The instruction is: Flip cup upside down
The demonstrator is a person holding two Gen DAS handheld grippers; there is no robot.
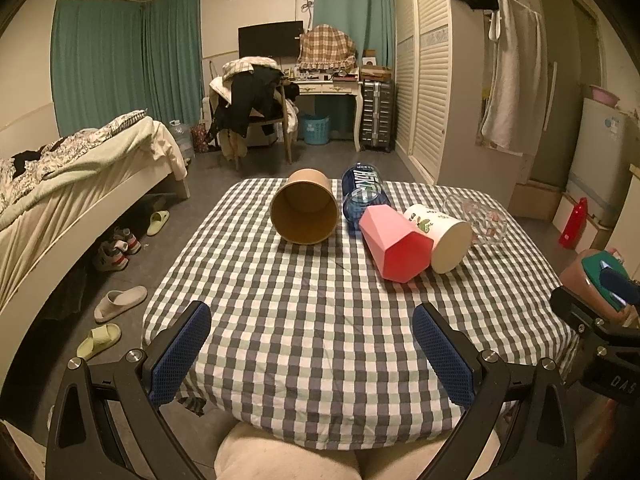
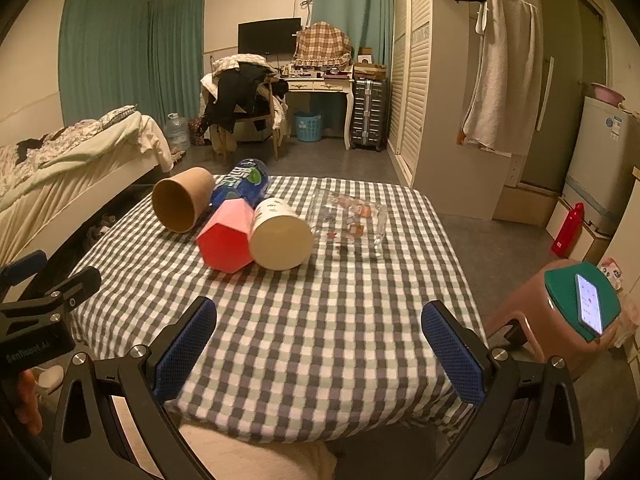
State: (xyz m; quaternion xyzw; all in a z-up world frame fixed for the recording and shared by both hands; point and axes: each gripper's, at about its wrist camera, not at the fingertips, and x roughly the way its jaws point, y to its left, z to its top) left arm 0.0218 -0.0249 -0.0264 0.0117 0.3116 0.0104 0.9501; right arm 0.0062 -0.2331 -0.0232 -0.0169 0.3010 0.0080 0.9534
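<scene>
Cups: five lie on their sides near the far edge of the tabletop: brown paper cup, blue cup, pink faceted cup, white printed cup, clear glass.
Which cup is meant: the task does not say; a judgement only, none is singled out.
Long axes: all run roughly from far edge to near edge; the brown one shows its open mouth toward the grippers, the pink and white ones show closed bases.
Direction from grippers: ahead and well apart from both, which hang over the near edge.
Left gripper: spread wide, holding nothing; the brown cup sits almost straight ahead.
Right gripper: likewise spread and empty; white cup and glass lie nearer its line.
Contacts: pink and white cups touch; the blue one is wedged behind.
Hard to read: the glass's outline is faint; its mouth direction is unclear.
</scene>
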